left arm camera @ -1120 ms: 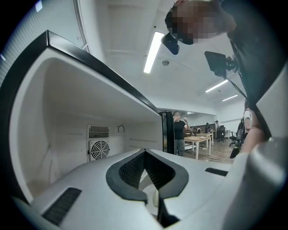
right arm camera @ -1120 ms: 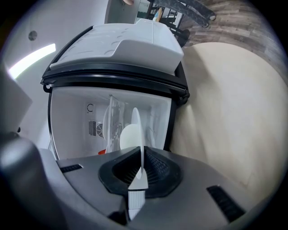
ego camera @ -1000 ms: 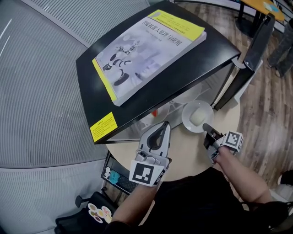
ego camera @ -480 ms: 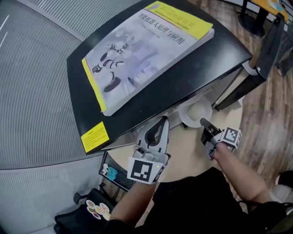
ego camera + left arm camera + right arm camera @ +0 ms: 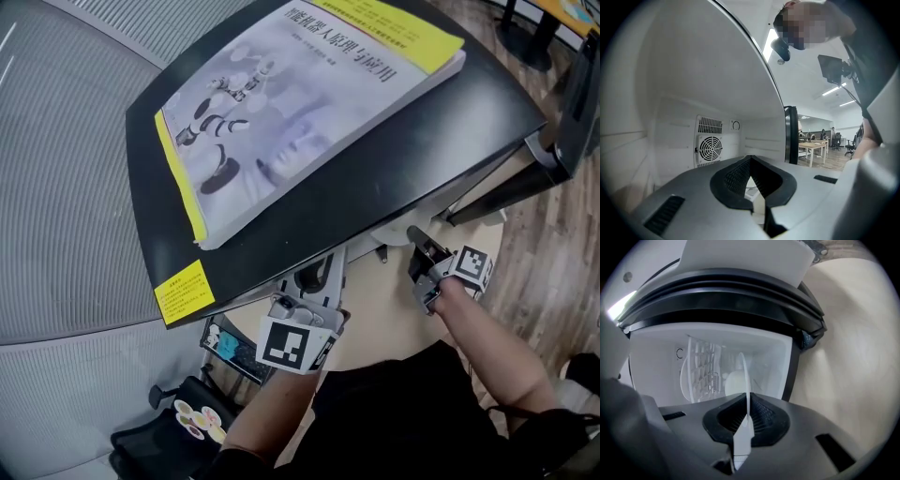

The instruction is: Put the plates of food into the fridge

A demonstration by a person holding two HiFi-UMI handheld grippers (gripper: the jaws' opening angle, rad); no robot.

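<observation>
A white plate (image 5: 743, 376) with a pale round piece of food (image 5: 732, 383) on it stands edge-on in the right gripper view. My right gripper (image 5: 746, 401) is shut on its near rim and holds it inside the open black fridge (image 5: 403, 159). In the head view the fridge top hides the plate, and only the right gripper (image 5: 417, 239) shows at the opening. The left gripper (image 5: 330, 265) reaches under the fridge's front edge, shut and holding nothing. Seen from the left gripper (image 5: 750, 159), the white fridge interior lies ahead with a round fan grille (image 5: 710, 147).
A large book (image 5: 300, 94) with yellow edges lies on the fridge top. The fridge stands on a round beige table (image 5: 384, 309). The open fridge door (image 5: 790, 136) stands at the right. A white wire shelf (image 5: 701, 366) is inside. A wire basket (image 5: 230, 347) sits below the table.
Both grippers have moved forward towards the fridge. The plate, seen on the table's far side before, has passed under the fridge top and out of the head view.
</observation>
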